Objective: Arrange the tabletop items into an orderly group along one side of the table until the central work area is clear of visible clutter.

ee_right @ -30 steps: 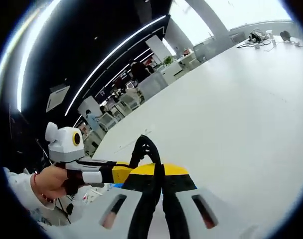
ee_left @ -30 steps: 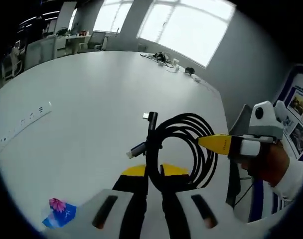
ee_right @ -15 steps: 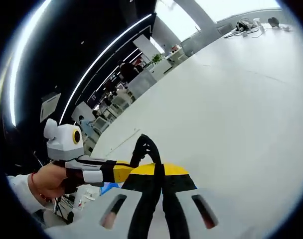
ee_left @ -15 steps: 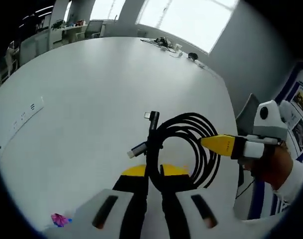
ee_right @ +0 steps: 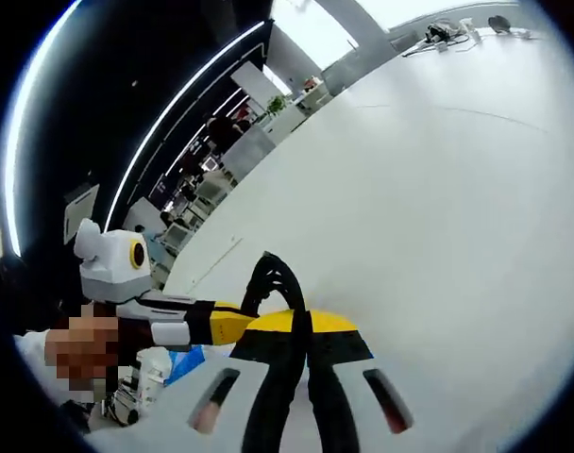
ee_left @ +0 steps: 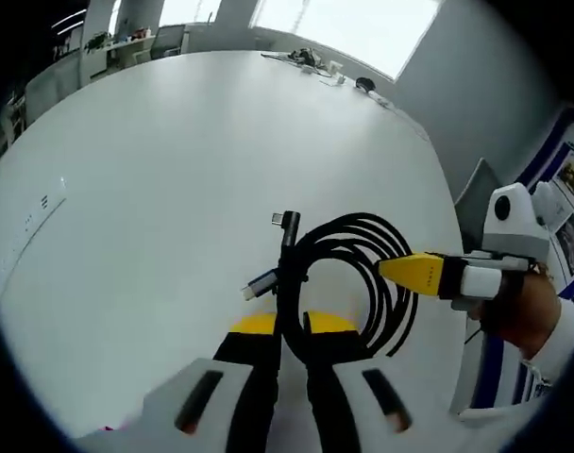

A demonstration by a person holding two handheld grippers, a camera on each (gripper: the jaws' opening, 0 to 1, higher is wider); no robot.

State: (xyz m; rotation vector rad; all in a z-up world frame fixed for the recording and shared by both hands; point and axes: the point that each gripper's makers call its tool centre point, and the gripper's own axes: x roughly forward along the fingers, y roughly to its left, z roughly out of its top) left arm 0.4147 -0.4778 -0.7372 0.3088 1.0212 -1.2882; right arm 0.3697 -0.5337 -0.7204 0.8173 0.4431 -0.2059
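Left gripper view: my left hand-held gripper (ee_left: 290, 330) is pinched tight on a coiled black cable (ee_left: 348, 283), the strands caught between its jaws near the bottom of the loop. The coil hangs above the white bench (ee_left: 174, 170), not lying on it as far as I can tell. Two connector ends stick out up and to the left of the coil. My right hand-held gripper (ee_left: 400, 269) comes in from the right, its yellow tip touching the coil's far side.

Right gripper view: right hand-held gripper (ee_right: 301, 332) has its jaws pressed together on a loop of the cable (ee_right: 273, 278). Left hand-held gripper enters from the left at the same loop. Small clutter (ee_left: 315, 68) sits at the bench's far edge.
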